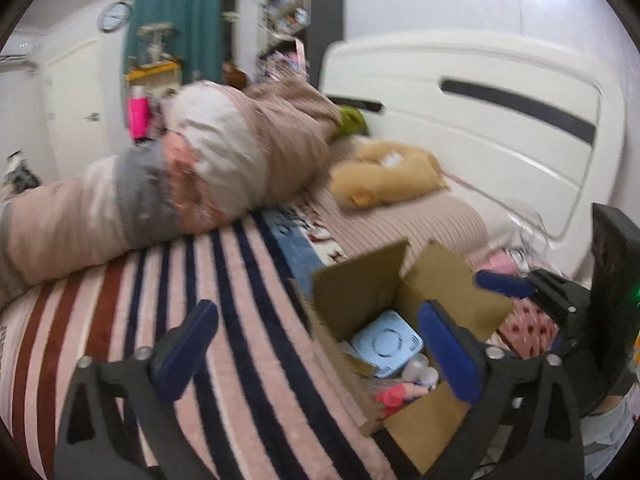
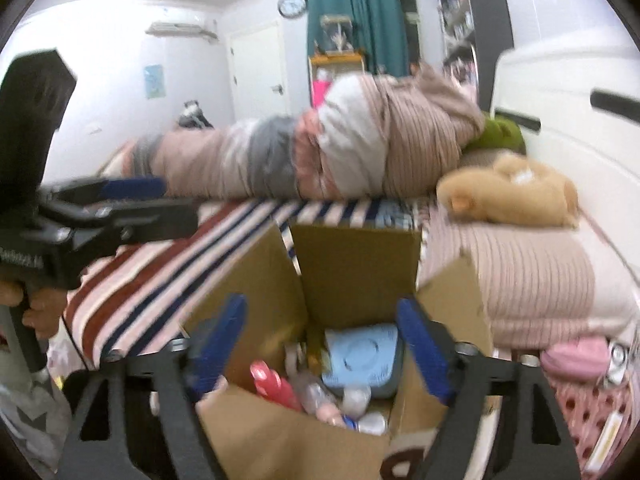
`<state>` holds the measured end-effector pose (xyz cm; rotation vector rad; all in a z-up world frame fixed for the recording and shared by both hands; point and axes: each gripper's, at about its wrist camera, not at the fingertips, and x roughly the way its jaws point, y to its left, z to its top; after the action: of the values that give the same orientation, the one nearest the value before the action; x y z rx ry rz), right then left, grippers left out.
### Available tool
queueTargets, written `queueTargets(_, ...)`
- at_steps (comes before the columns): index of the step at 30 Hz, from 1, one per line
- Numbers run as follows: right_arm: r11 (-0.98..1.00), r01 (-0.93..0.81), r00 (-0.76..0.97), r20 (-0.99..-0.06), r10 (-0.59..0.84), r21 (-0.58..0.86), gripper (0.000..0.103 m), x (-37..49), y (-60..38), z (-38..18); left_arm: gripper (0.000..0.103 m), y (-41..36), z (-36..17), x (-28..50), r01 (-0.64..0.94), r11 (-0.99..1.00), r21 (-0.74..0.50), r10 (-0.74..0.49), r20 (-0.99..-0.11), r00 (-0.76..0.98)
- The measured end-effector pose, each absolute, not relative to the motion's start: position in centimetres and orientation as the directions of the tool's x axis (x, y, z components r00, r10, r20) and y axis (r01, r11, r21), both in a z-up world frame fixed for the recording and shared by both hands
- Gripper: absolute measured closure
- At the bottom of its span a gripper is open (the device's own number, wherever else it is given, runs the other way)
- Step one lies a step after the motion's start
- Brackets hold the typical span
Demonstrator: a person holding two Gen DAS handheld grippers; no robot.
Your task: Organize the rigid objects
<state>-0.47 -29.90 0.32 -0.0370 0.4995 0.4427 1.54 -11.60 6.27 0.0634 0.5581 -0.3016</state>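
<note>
The left gripper [image 1: 320, 348] hangs over the striped blanket [image 1: 224, 300] with its blue fingers [image 1: 192, 344] spread wide and nothing between them. The open cardboard box [image 1: 360, 292] sits just to its right, partly behind the right-hand finger.

The right gripper [image 2: 324, 344] is directly above that cardboard box [image 2: 356, 272], fingers also spread apart and empty. Below and between its fingers lie the box's contents: a pale blue square device [image 2: 360, 356] toward the far side, a red bottle [image 2: 276, 384] nearer the left finger, and some clear and white small bottles [image 2: 352, 400], though blur makes those hard to name for certain.

Beyond both grippers lie a rolled duvet [image 2: 340, 148] and a tan plush toy [image 2: 516, 192]. Right of the right gripper sits a pink pouch [image 2: 576, 360].
</note>
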Motion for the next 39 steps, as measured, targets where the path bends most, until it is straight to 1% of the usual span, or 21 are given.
queueTargets(1,0.902,-0.426,0.794,-0.449,0.409,0.069,0.01,-0.7,-29.8,0.9,0.001,-11.1,6.5,1.1,0.281,0.959,-0.03,-0.255,-0.517,0.817)
queueTargets(3,0.897,-0.438,0.812,-0.402,0.424,0.06,0.006,-1.2,-29.7,2.0,0.001,-9.9,6.7,0.2,0.239,0.969,-0.059,-0.237,-0.494,0.837)
queueTargets(5,0.892,-0.45,0.825,-0.36,0.435,0.046,0.0,-1.7,-29.5,2.9,0.001,-8.8,6.6,-0.4,0.201,0.976,-0.083,-0.216,-0.479,0.851)
queueTargets(8,0.888,-0.46,0.84,-0.314,0.443,0.02,0.0,-2.4,-29.1,3.3,0.001,-7.5,6.2,-1.1,0.153,0.983,-0.106,-0.185,-0.468,0.864)
queueTargets(14,0.875,-0.483,0.829,-0.33,0.452,-0.013,0.0,-2.8,-28.2,3.1,0.001,-6.5,5.5,-1.5,0.102,0.99,-0.097,-0.136,-0.476,0.869)
queueTargets(26,0.874,-0.486,0.828,-0.323,0.459,-0.002,0.0,-2.9,-28.4,3.3,0.001,-6.0,5.7,-2.2,0.065,0.995,-0.078,-0.094,-0.465,0.88)
queueTargets(34,0.874,-0.486,0.82,-0.341,0.459,0.007,0.0,-2.8,-28.2,2.9,0.001,-5.9,5.6,-2.3,0.055,0.996,-0.067,-0.08,-0.468,0.88)
queueTargets(39,0.873,-0.484,0.811,-0.347,0.471,0.052,0.0,-2.7,-28.5,2.8,0.001,-6.1,5.6,-2.4,0.046,0.997,-0.056,-0.067,-0.466,0.882)
